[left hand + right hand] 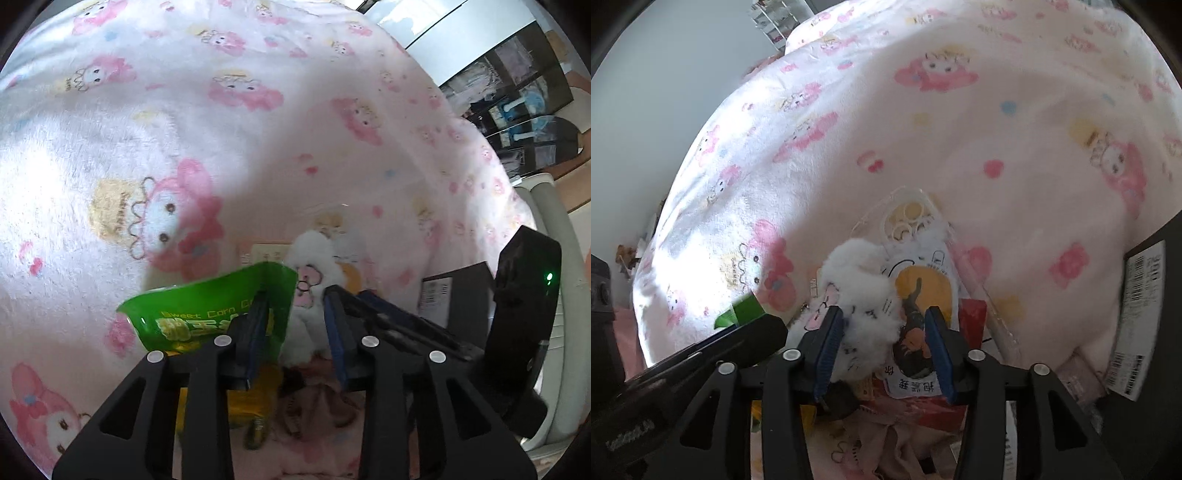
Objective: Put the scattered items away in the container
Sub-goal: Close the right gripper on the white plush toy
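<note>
My left gripper (295, 302) is open; its left finger overlaps a green Sweet Corn snack bag (207, 314), with a white fluffy plush (317, 266) between and beyond the fingers. My right gripper (882, 321) is open over the same white plush (860, 288) and a clear phone case (916, 236) with a printed card. The green bag's corner (742, 310) shows at left in the right wrist view. A heap of pink cloth and small packets (897, 424) lies beneath. I cannot make out a container.
A pink cartoon-print fleece blanket (221, 129) fills both views (997, 129). A black box with barcode labels (1137, 325) stands at right; it also shows in the left wrist view (454, 299). A shelf (517, 92) and a chair frame (554, 221) are beyond.
</note>
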